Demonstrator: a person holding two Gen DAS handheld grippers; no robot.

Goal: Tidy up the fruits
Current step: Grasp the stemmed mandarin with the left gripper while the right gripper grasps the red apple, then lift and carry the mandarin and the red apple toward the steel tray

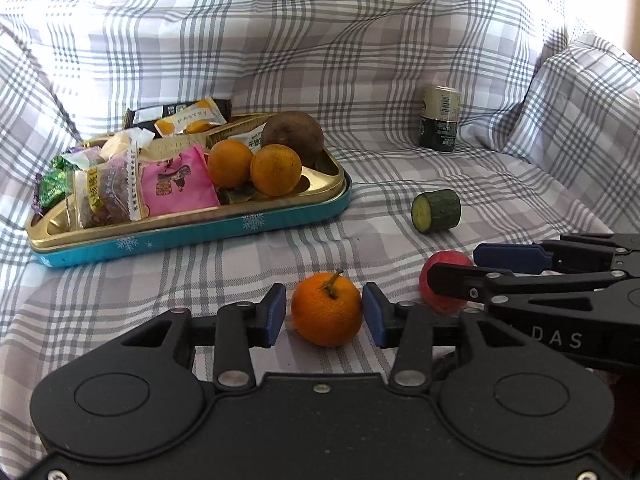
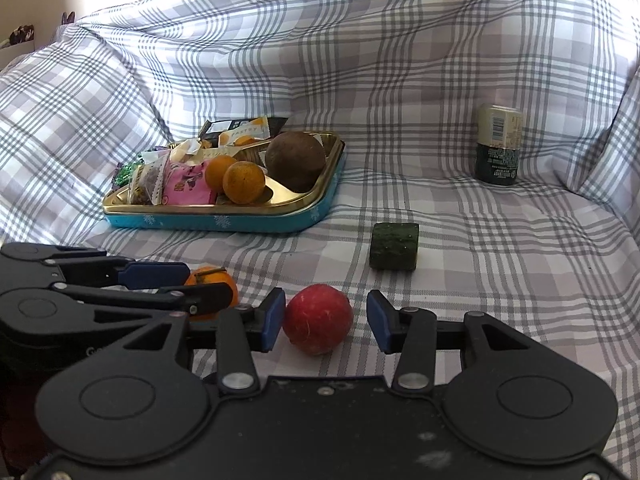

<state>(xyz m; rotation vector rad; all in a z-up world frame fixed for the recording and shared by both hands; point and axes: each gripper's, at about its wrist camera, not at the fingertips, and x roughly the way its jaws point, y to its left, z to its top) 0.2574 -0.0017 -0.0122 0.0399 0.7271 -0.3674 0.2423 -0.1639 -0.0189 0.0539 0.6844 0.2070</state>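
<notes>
An orange with a stem (image 1: 326, 310) lies on the checked cloth between the open jaws of my left gripper (image 1: 324, 316); the right pad touches or nearly touches it, the left pad stands a little off. A red apple (image 2: 318, 319) lies between the open jaws of my right gripper (image 2: 326, 322), the left pad close to it, the right pad apart. Each gripper shows in the other view: the right gripper (image 1: 460, 268) around the apple (image 1: 442, 280), the left gripper (image 2: 200, 280) around the orange (image 2: 212, 280). A teal tin tray (image 1: 192, 232) holds two oranges (image 1: 256, 166) and a brown round fruit (image 1: 296, 134).
The tray also holds several snack packets (image 1: 132, 184). A cut piece of cucumber (image 1: 437, 211) lies on the cloth right of the tray. A green and cream can (image 1: 440, 119) stands at the back right. The cloth rises in folds behind and at both sides.
</notes>
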